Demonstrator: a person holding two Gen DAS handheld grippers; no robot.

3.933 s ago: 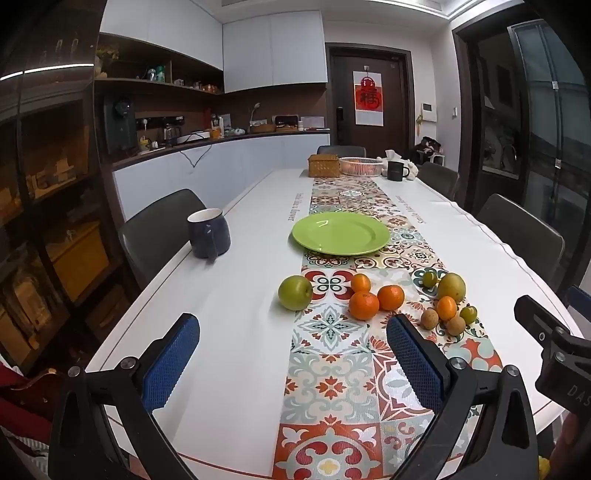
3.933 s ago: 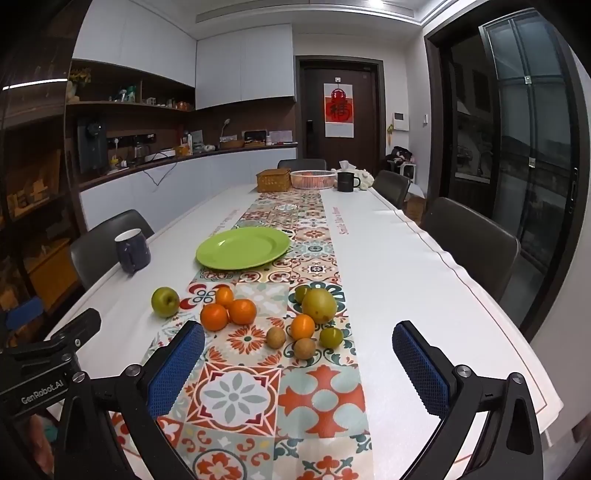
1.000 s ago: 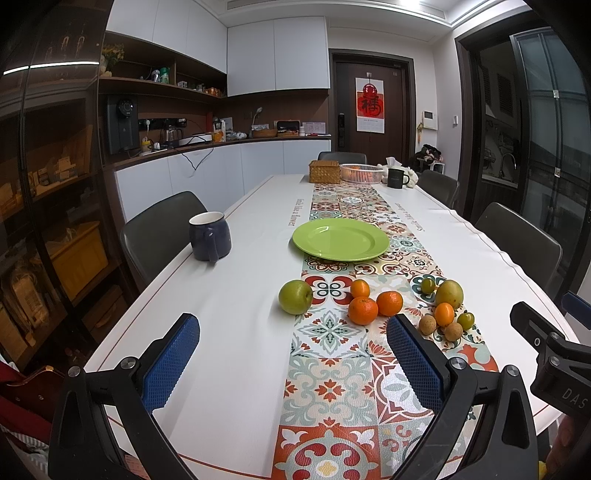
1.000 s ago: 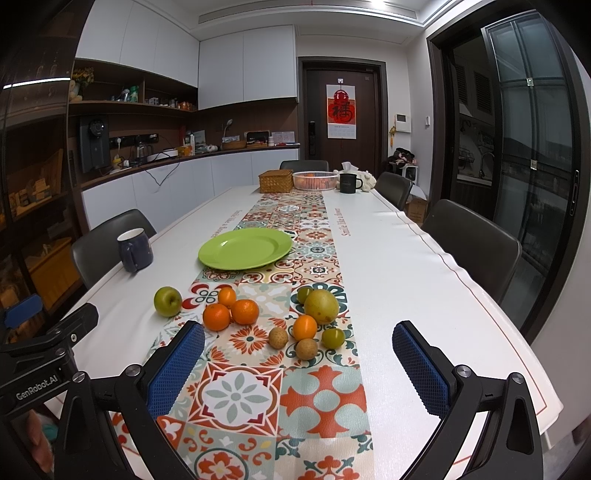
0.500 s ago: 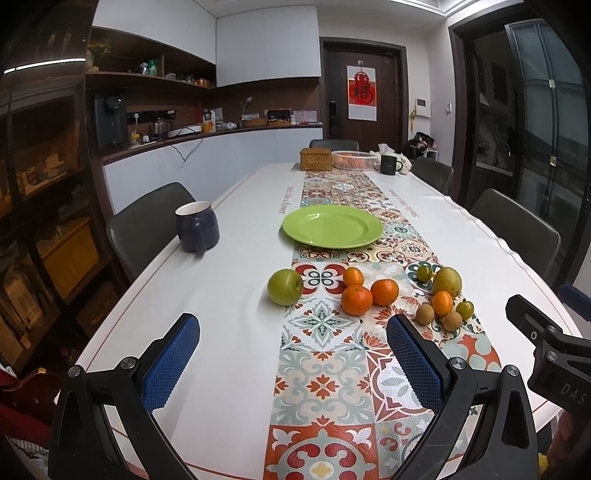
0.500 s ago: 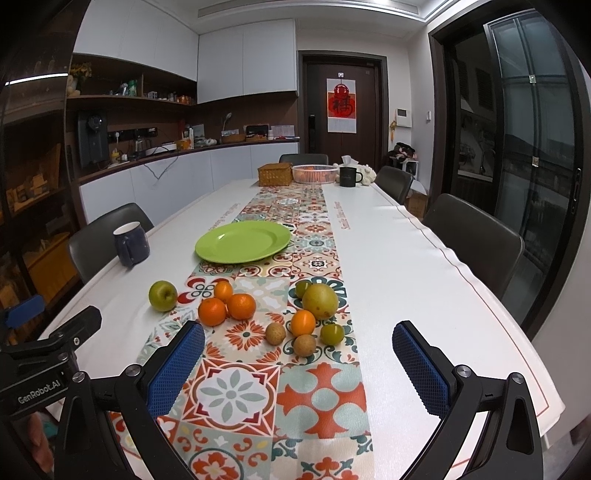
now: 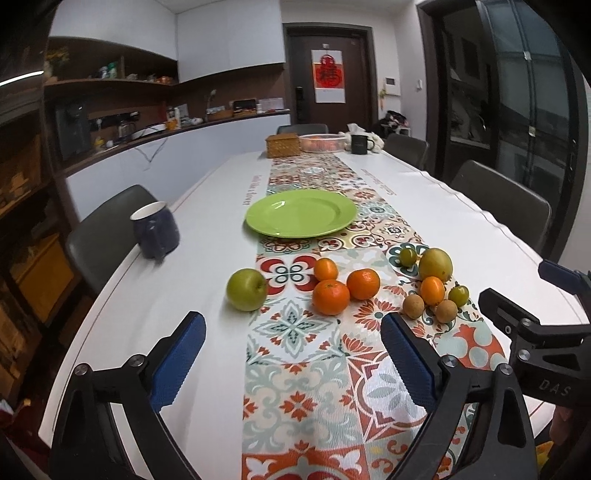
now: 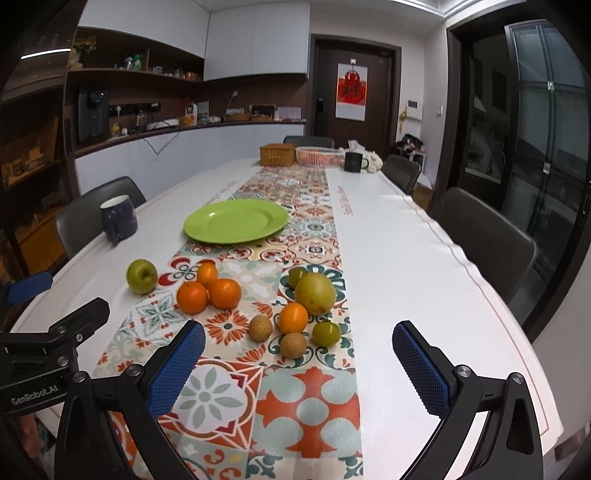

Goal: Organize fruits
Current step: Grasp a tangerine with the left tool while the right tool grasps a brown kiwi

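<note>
While both grippers, left (image 7: 291, 354) and right (image 8: 299, 360), hang with jaws wide and empty, no fruit is held. Fruits (image 8: 295, 306) lie loose on the table; the plate (image 8: 236, 221) sits beyond. The apple (image 7: 246, 288) should be approached squarely and gripped gently.

brightness: room evenly lit, desk (image 8: 406, 258) bright, left shelves (image 7: 22, 184) dim and brownish
source: ceiling strip, top right of right view (image 8: 417, 4); thin light line on the shelf edge at left
shadows: soft, short, under the fruit and plate (image 7: 301, 212)
glare: pale sheen on plate; washed-out patch on the runner (image 8: 328, 439) near the bottom edge
blur: mug (image 7: 155, 229) smeared in left view; fruit sharp
distortion: strong fisheye, door frames and desk edges bow, black vignette in the corners
window: dark glass (image 8: 546, 129), dim reflections
</note>
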